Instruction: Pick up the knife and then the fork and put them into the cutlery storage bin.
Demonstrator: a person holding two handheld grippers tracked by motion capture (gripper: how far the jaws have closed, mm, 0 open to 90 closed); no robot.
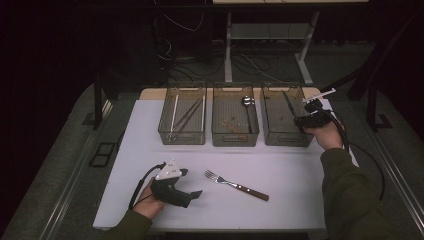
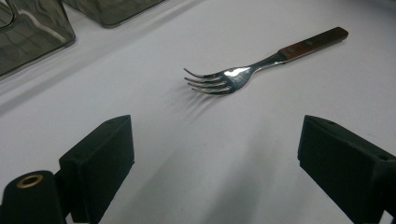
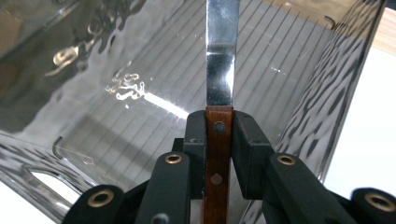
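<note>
Knife [image 3: 219, 70] pinched by its wooden handle in my right gripper [image 3: 219, 135], blade pointing down into the rightmost clear bin [image 1: 285, 131].

My left gripper [image 2: 215, 163] rests low on the white bench [image 1: 280, 170], jaws spread and empty, with the fork [image 2: 243, 72] lying just ahead.

Three bins: left [image 1: 182, 137], middle [image 1: 235, 136] and right [image 1: 286, 137]. One fork [image 1: 235, 184] on the bench [image 1: 295, 175]. One knife [image 3: 219, 65]. One spoon [image 1: 247, 102]. Several long utensils [image 1: 187, 114] in the left bin, number unclear. Two tools: left [image 1: 196, 194], right [image 1: 309, 106].
</note>
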